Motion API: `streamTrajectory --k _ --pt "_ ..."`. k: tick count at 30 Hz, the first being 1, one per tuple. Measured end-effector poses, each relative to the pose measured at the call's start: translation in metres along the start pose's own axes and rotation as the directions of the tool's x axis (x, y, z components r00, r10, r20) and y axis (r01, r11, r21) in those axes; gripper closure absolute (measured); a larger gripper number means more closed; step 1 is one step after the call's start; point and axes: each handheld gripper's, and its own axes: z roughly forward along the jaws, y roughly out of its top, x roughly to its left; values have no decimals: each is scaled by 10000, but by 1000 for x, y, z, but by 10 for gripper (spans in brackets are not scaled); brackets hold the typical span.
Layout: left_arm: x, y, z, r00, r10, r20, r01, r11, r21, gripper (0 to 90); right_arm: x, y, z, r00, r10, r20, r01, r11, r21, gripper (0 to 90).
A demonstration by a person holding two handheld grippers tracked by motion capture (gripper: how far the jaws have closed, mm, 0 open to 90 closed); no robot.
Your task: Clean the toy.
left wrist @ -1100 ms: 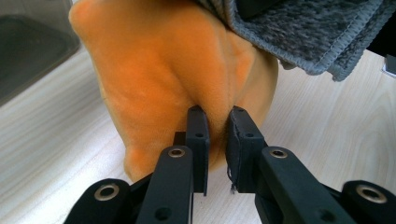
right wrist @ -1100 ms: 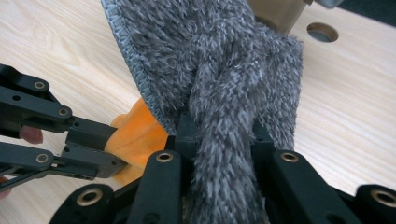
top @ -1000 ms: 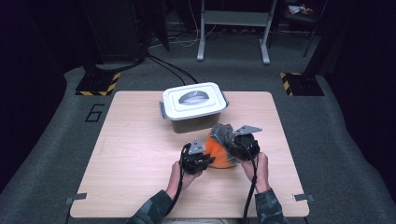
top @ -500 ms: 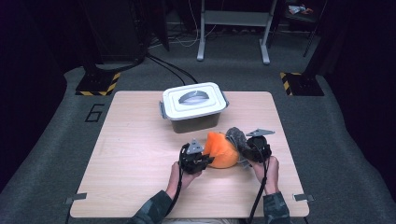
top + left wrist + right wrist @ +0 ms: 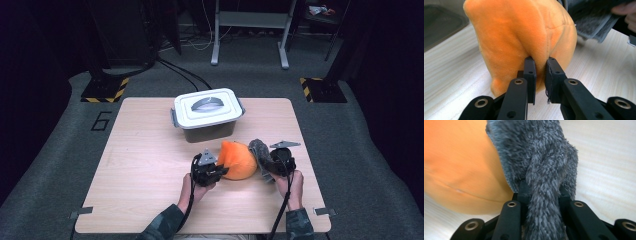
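left gripper (image 5: 540, 62): we see it pinching the soft orange plush toy (image 5: 238, 159)
right gripper (image 5: 543, 187): clamped on the shaggy grey fur piece (image 5: 541, 157)
risk: we fear fabric slipping if 2 grips pull apart

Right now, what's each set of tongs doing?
Left tongs: shut on the orange plush.
Right tongs: shut on the grey furry piece.

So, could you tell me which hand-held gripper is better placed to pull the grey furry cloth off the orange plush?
Probably the right hand-held gripper: its jaws already clamp the grey furry cloth, while the left pinches the orange plush.
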Motion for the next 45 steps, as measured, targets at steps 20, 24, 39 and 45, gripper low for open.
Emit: streamTrajectory --k 20,24,39,45 --pt "-3 1 1 9996 297 36 -297 9995 88 799 64 41 -2 9647 -2361 -1168 2289 9708 -715 678" --pt "-3 1 2 9995 318 -45 -318 9994 97 799 63 37 2 9629 -2491 -1041 2385 9655 -1046 688" --pt "-1 1 3 9998 182 -22 -182 9998 73 797 60 30 9 9670 -2312 -1074 2131 9643 -1574 705" --pt "-1 1 3 9999 162 13 -162 9998 66 798 54 25 3 9756 -2015 -873 1824 9649 -1887 733"
